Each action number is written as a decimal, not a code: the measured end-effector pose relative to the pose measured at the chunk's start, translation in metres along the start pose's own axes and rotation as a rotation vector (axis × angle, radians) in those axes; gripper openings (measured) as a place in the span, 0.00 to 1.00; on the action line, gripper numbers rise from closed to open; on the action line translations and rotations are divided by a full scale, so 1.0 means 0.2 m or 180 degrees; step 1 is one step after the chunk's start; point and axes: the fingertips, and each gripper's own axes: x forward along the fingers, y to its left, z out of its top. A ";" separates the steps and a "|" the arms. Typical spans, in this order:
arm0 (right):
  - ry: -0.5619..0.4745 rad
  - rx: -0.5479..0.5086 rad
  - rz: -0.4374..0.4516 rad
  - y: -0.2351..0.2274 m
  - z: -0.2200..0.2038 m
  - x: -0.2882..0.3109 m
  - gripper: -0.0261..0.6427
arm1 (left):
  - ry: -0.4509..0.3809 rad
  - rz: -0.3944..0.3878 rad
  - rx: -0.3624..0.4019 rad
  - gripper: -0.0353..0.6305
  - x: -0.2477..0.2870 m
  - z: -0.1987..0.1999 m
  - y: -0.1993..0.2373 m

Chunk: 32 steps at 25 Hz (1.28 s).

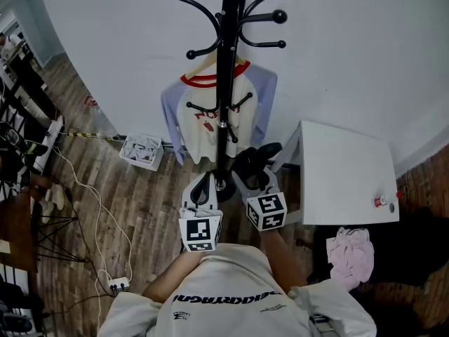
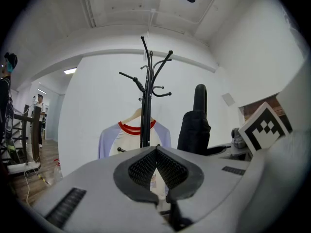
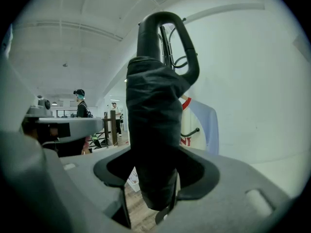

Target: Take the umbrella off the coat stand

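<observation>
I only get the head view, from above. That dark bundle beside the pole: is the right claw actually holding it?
Observer: Yes. In the right gripper view the right gripper is clamped on a folded black umbrella.
Operator: Is it hanging on a hook?
Observer: No. The left gripper view shows it upright beside the coat stand, with white wall between them.
Operator: And the other claw?
Observer: The left gripper is closed, with nothing in it.
</observation>
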 end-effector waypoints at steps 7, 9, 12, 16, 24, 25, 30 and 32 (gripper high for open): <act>-0.0104 0.0008 -0.0024 -0.02 0.06 -0.05 0.43 | 0.0001 -0.0017 0.0059 0.05 0.02 -0.02 -0.01; -0.0133 0.0031 -0.0024 -0.01 0.07 -0.07 0.43 | 0.0020 -0.0035 0.0031 0.05 0.01 -0.02 -0.02; -0.0177 0.0031 -0.0027 0.00 0.10 -0.09 0.43 | 0.0029 -0.0061 0.0010 0.05 0.01 -0.01 -0.04; -0.0243 0.0021 -0.0012 0.01 0.13 -0.10 0.43 | -0.0003 -0.0066 0.0067 0.05 0.01 -0.01 -0.03; -0.0295 -0.0003 -0.0002 0.02 0.16 -0.11 0.43 | 0.0032 -0.0066 0.0012 0.05 0.01 0.01 -0.03; -0.0293 -0.0012 -0.0002 0.03 0.16 -0.10 0.43 | 0.0047 -0.0073 -0.0011 0.05 0.01 0.01 -0.03; -0.0273 -0.0021 0.0009 0.02 0.16 -0.09 0.43 | 0.0033 -0.0050 0.0005 0.05 0.03 0.01 -0.02; -0.0273 -0.0019 0.0012 0.02 0.16 -0.08 0.43 | -0.0004 -0.0031 0.0057 0.05 0.04 -0.01 -0.01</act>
